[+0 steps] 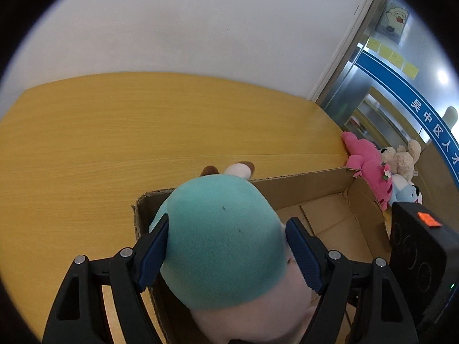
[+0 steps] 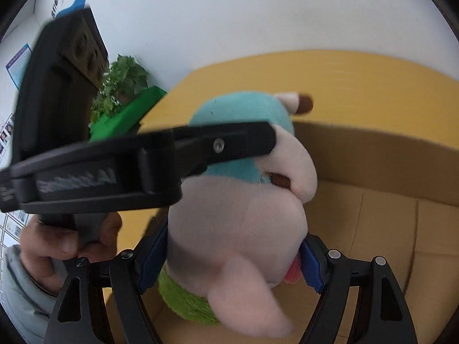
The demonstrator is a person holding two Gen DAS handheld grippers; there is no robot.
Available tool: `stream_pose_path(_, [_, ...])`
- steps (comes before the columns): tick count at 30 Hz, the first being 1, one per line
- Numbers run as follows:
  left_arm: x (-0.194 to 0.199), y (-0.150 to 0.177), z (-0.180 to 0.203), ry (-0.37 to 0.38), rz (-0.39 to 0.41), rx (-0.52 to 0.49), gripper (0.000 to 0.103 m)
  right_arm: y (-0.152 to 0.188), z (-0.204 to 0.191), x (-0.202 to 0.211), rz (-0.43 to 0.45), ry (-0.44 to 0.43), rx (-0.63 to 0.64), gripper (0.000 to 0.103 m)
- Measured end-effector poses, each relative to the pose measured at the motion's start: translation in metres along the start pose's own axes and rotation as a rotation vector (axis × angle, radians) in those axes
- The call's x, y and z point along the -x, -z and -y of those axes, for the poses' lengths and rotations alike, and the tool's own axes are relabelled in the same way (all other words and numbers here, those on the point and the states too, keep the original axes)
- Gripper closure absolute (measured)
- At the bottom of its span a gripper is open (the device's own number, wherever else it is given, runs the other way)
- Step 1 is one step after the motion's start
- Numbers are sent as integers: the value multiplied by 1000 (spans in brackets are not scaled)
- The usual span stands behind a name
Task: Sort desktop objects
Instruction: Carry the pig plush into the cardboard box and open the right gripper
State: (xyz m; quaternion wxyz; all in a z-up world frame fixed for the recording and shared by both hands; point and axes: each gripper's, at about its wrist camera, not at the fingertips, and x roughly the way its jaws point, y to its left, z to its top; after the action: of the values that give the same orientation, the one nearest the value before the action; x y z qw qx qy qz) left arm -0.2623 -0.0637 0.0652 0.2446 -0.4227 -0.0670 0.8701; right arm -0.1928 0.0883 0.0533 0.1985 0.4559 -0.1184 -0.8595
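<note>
A plush toy with a teal back and pale pink body (image 1: 223, 246) is held over an open cardboard box (image 1: 324, 189) on the yellow table. My left gripper (image 1: 226, 246) is shut on the toy's teal head, blue pads pressing both sides. My right gripper (image 2: 232, 258) is shut on the toy's pink lower body (image 2: 238, 229), above its green part. The left gripper's black finger (image 2: 200, 149) crosses the right wrist view, pressed on the toy's head. The right gripper's body (image 1: 418, 258) shows at the right edge of the left wrist view.
A pile of plush toys, pink (image 1: 367, 163), beige (image 1: 401, 157) and light blue (image 1: 404, 189), lies beyond the box's far right corner. The yellow table (image 1: 143, 132) runs to a white wall. A green object (image 2: 129, 114) and a plant (image 2: 120, 83) stand at the table's left.
</note>
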Motion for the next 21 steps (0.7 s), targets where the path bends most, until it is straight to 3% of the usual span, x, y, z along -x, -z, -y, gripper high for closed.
stream_pose_path(6, [-9,-7,-10,-18,-26,-7,26,22,-6,0,-51,-60,21,23])
stream_pose_path(9, [-8,-5,-25,-41,-35,35,26,27,-6,7,-45,-66,43,34])
stream_pose_path(17, [2,-4,-18,-32,-46,38,26,38,4,24,-67,-133,-5,34])
stream_pose_path(21, [1,-3,-18,-77,-82,67,26,45,16,36,-83,-195,-54,34])
